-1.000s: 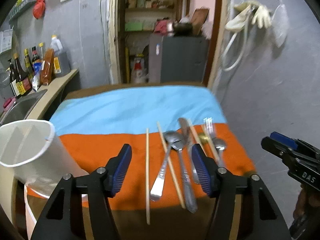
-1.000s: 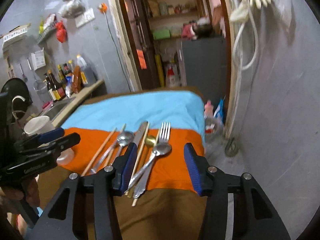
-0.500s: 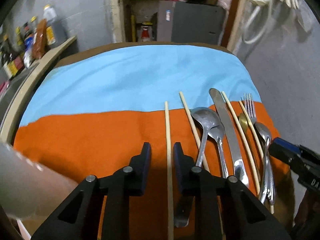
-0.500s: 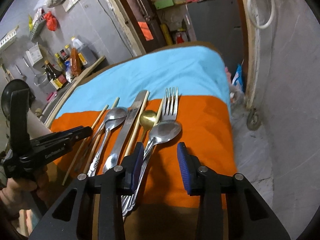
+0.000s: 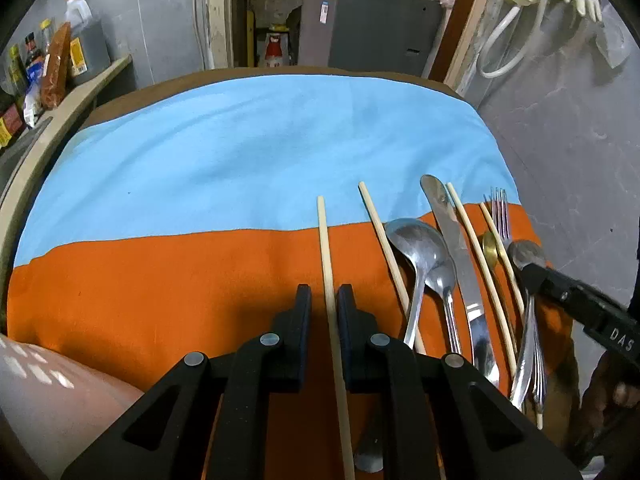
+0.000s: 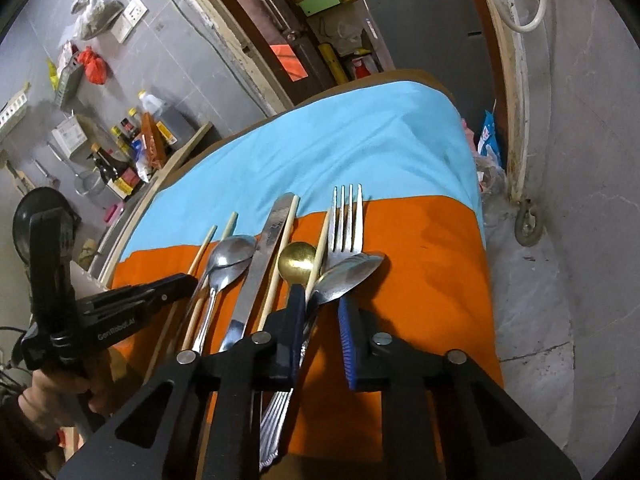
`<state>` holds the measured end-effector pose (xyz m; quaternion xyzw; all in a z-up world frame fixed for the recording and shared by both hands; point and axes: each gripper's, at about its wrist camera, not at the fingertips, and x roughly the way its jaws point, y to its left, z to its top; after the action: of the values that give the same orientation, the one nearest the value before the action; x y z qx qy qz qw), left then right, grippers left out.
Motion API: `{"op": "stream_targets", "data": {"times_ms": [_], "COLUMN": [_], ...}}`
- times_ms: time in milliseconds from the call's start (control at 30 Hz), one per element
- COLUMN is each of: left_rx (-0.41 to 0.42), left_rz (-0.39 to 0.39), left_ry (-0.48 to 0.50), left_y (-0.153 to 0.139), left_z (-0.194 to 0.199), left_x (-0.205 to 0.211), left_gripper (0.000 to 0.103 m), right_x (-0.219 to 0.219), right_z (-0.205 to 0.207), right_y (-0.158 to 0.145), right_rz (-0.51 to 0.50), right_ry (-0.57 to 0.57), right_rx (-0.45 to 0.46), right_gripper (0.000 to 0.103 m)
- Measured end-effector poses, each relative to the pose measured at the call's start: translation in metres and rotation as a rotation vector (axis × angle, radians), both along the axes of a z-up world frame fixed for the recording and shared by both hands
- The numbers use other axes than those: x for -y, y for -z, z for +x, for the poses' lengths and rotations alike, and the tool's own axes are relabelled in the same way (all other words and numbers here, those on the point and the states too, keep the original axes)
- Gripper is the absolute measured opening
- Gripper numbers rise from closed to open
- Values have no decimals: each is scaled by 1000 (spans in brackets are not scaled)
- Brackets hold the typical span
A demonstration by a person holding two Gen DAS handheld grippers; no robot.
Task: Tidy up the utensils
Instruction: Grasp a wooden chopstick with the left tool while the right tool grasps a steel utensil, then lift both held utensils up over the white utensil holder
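- Left tongs (image 5: 325,304) lowered over the orange part of the cloth, narrowed to a slim gap straddling a pale wooden chopstick (image 5: 327,264); contact with the pads too close to call, so cannot tell whether gripped.
- Chopstick lying lengthwise, tip on the light-blue band, leftmost of the row and apart from the other utensils.
- Right tongs (image 6: 320,312) part-open, astride the handle of a large steel spoon (image 6: 348,274); left blue pad beside the handle, right pad clear of it, nothing clamped.
- Spoon bowl resting on the steel fork (image 6: 347,220), just beside a small brass-coloured spoon (image 6: 297,262).
- Further left in the row: steel table knife (image 6: 266,256) with a second pale chopstick (image 6: 280,264) along it, then two overlapping steel spoons (image 6: 228,256) and another chopstick.
- All utensils lying on the two-tone blue and orange cloth (image 5: 200,160) covering the tabletop.
- White plastic container (image 5: 48,392) at lower left in the left wrist view, blurred.
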<state>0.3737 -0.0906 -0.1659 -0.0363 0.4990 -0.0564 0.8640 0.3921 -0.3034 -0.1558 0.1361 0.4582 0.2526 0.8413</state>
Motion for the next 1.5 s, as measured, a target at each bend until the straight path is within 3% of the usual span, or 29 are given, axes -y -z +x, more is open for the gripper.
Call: {"op": "stream_targets", "data": {"times_ms": [167, 333, 500, 833, 1033, 1267, 1500], "left_rx": [-18, -26, 47, 305, 436, 586, 730], "left_rz": [17, -7, -58, -177, -213, -266, -322], "left_ry": [9, -24, -27, -19, -40, -139, -313], "left_y": [-2, -4, -19, -82, -140, -200, -199], "left_z": [7, 7, -13, -75, -106, -123, -123], "left_x": [3, 0, 4, -3, -41, -136, -232], "left_gripper": [4, 2, 2, 2, 2, 2, 2], "right_x": [4, 13, 19, 7, -22, -106, -195], "right_z": [6, 8, 2, -37, -67, -89, -87], "right_y": [8, 10, 3, -38, -92, -160, -182], "right_rz": [79, 162, 211, 163, 176, 244, 265], "right_ry": [19, 83, 130, 127, 88, -36, -80], "right_rx": [-52, -91, -82, 114, 301, 530, 650], "right_gripper": [13, 4, 2, 1, 1, 1, 1]}}
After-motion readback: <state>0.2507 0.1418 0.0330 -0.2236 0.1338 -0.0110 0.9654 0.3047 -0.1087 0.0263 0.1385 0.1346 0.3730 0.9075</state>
